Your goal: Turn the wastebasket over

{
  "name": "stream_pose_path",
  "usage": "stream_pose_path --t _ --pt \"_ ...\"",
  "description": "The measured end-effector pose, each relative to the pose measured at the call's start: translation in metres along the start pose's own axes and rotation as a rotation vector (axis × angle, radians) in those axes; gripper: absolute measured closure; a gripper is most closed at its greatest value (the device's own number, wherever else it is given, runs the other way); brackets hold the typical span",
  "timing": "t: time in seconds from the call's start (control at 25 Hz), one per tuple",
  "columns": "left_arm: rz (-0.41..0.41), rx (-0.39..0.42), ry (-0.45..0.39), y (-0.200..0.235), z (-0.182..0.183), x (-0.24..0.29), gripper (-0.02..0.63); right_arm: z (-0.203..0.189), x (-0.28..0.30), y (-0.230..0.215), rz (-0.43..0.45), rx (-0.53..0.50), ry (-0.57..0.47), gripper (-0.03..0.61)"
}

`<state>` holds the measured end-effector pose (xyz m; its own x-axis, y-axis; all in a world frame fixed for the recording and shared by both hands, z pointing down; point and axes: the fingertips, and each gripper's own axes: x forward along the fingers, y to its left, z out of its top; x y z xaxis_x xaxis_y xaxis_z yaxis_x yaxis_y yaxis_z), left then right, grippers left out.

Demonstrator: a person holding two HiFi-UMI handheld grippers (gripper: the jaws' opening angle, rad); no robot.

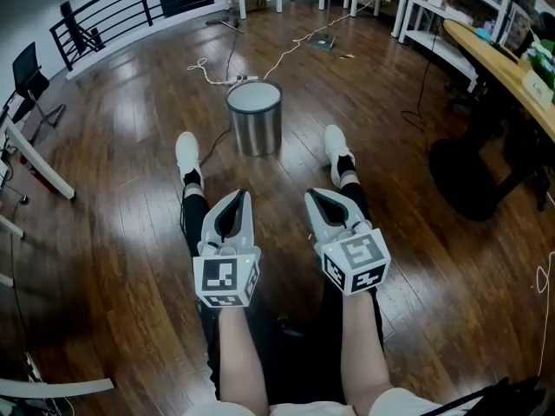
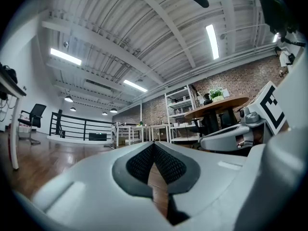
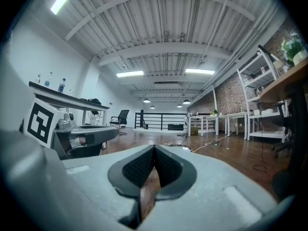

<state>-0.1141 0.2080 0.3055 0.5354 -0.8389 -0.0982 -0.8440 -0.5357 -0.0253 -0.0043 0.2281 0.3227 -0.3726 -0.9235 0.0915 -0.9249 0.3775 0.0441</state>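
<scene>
A round metal wastebasket stands on the wooden floor ahead of the person's feet; its flat top face shows pale, so I cannot tell which end is up. My left gripper and right gripper are held side by side above the person's legs, well short of the basket, both shut with nothing between the jaws. In the left gripper view the black pads meet tip to tip; the right gripper's pads meet the same way. Neither gripper view shows the wastebasket.
White cables run across the floor behind the basket. A curved wooden desk with a dark base stands at the right, white shelving behind it. An office chair and black railing are at the left.
</scene>
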Motion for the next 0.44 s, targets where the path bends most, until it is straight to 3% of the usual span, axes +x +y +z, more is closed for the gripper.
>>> stream_pose_path --t 0.44 --pt "-0.03 -0.006 -0.009 0.0002 -0.004 0.0078 0.597 -0.0032 0.0007 -0.0071 -0.034 0.0 -0.001 0.588"
